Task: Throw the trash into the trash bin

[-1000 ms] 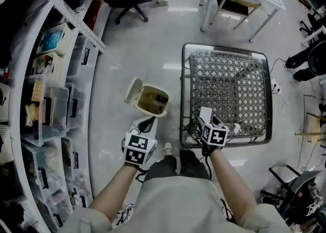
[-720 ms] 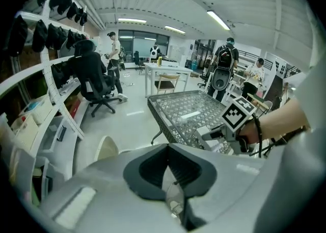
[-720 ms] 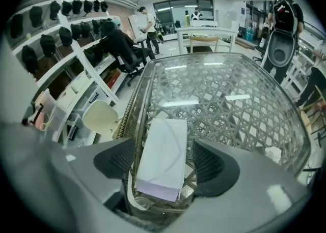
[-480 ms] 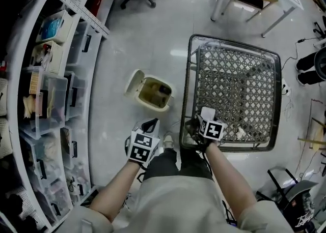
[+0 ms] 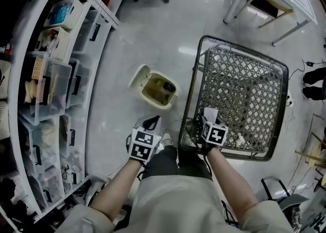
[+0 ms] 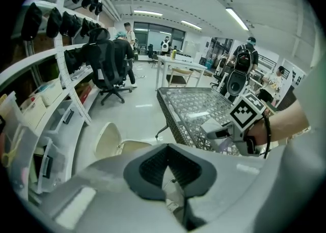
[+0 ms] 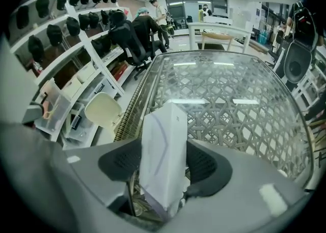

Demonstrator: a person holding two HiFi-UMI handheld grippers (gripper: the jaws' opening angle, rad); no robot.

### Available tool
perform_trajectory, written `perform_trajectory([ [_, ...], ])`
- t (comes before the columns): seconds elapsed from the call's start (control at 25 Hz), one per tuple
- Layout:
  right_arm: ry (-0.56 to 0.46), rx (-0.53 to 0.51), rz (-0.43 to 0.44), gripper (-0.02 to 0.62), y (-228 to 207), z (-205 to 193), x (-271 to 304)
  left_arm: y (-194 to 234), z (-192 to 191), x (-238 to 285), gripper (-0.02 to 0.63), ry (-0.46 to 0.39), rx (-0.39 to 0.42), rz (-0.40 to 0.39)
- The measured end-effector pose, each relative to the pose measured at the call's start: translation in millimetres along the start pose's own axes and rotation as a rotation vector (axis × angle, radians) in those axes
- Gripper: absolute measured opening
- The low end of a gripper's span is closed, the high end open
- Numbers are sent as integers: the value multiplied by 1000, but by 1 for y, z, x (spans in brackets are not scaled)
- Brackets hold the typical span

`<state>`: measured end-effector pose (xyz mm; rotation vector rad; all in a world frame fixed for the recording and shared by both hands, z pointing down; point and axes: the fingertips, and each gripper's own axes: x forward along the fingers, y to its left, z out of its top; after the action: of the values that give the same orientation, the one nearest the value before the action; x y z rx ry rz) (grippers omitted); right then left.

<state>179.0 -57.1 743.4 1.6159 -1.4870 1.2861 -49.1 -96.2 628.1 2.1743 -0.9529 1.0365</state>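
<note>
The person is standing at the near edge of a wire cart, working on the pick-up step of the task. The right hand-held gripper is pointing steeply down into the cart's near corner, and its jaws have just been closing. A white carton is standing upright between them, and both dark pads are pressing against its sides, so the grip is looking made.

The left hand-held gripper is hanging over the floor beside the cart, its jaws together and carrying nothing.

The trash bin is sitting on the floor just left of the cart, with its lid flipped open and some dark rubbish already lying inside.

The next move is likely calling for the right hand to lift the carton clear of the cart's rim and swing it left over the open bin. Only there should it let go, since the bin's mouth is small.
</note>
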Motion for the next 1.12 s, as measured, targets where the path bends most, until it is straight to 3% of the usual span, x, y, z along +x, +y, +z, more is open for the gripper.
perform_trajectory([
  [0.24, -118, 33, 117, 279, 21, 42, -31, 15, 7, -12, 3, -38, -43, 40],
  [0.6, -197, -211, 324, 279, 139, 108, -46, 82, 21, -49, 3, -153, -139, 157],
  [0.8, -221, -368, 344, 279, 197, 122, -23, 119, 11, -54, 3, -183, -194, 215],
  [1.12, -92, -528, 348, 281, 243, 97, 63, 164, -30, -26, 3, -153, -211, 242],
])
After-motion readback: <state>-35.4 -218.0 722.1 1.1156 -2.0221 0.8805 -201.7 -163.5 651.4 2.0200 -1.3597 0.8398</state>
